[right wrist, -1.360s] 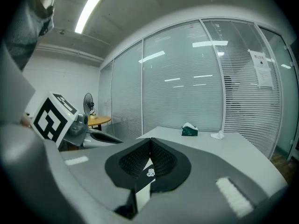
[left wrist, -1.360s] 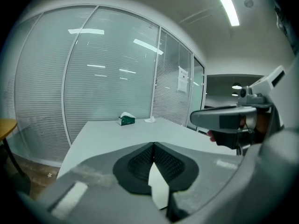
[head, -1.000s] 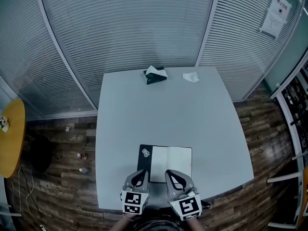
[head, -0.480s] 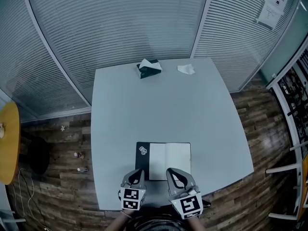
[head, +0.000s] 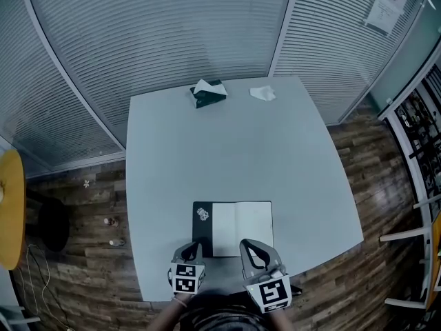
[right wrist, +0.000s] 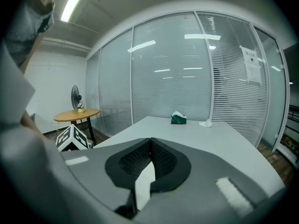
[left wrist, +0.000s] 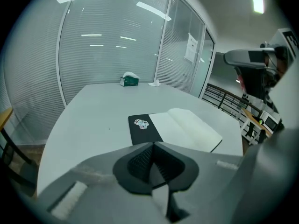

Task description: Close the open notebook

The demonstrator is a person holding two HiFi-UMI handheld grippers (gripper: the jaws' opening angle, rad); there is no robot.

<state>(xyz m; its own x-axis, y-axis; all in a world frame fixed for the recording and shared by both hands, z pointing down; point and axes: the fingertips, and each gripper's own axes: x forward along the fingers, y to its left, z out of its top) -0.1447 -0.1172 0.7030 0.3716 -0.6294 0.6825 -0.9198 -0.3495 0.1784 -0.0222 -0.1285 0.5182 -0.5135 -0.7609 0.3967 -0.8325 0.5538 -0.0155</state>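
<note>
Hovering side by side at the near edge of the table [head: 227,150], my left gripper [head: 195,248] and right gripper [head: 247,245] point forward, jaws of each pressed together on nothing. Right at their tips the notebook [head: 238,227] lies open and flat, black cover leftward.

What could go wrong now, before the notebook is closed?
The left gripper and the right gripper are both shut, nothing between the jaws; they must open first, or they will only push the notebook. It lies flat near the front edge of the table, so a push might slide it. The jaws may catch one thin page and crease it.
</note>
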